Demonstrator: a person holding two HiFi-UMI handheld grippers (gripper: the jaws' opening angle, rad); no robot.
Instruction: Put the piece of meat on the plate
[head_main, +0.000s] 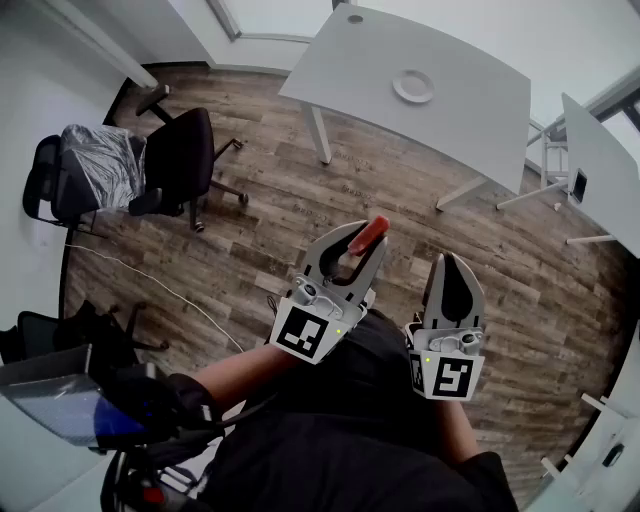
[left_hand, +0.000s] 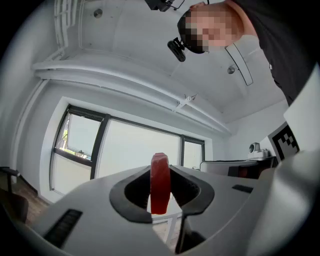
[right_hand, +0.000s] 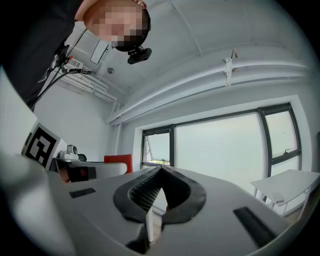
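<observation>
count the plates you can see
1. The white plate sits on the white table at the top of the head view. A second table at the right edge is cut off, so more could be hidden.

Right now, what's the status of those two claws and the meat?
Left gripper shut on piece of meat. Right gripper shut, empty. Plate on white table ahead, across wood floor; chairs off left.

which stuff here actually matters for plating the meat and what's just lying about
Job: piece of meat in left gripper; plate on white table.
Lying about: black office chair; wrapped chair; right gripper, shut and empty.
</observation>
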